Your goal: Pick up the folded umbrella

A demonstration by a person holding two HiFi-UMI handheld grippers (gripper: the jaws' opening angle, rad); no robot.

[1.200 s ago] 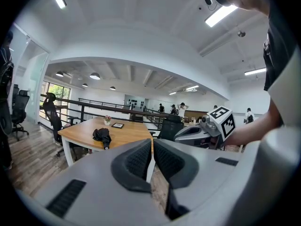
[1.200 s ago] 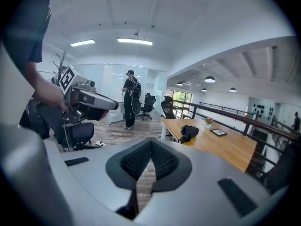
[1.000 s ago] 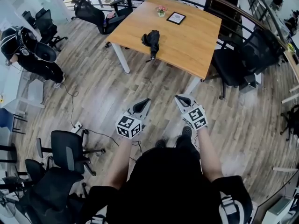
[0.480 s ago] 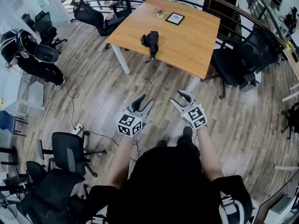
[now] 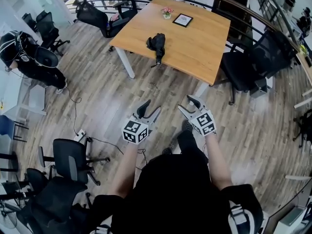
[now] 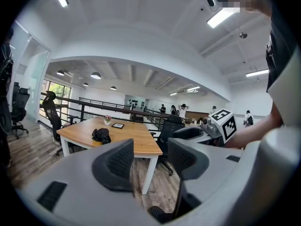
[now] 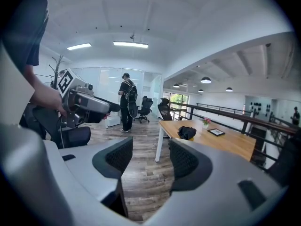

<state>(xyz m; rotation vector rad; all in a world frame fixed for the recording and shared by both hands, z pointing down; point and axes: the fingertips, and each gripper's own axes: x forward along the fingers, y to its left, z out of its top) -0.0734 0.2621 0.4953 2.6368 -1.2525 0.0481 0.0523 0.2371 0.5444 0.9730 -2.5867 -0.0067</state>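
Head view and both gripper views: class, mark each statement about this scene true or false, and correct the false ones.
1. The folded umbrella lies on the wooden table. True.
2. The left gripper is shut on the umbrella. False: its fingers have just been opening, nothing is between them, and the umbrella lies well ahead of it.
3. A picture frame lies on the table beyond the umbrella. True.
4. The right gripper has its fingers pressed together. False: they have just been opening and stand apart, empty.
5. Both grippers are over the floor, short of the table. True.
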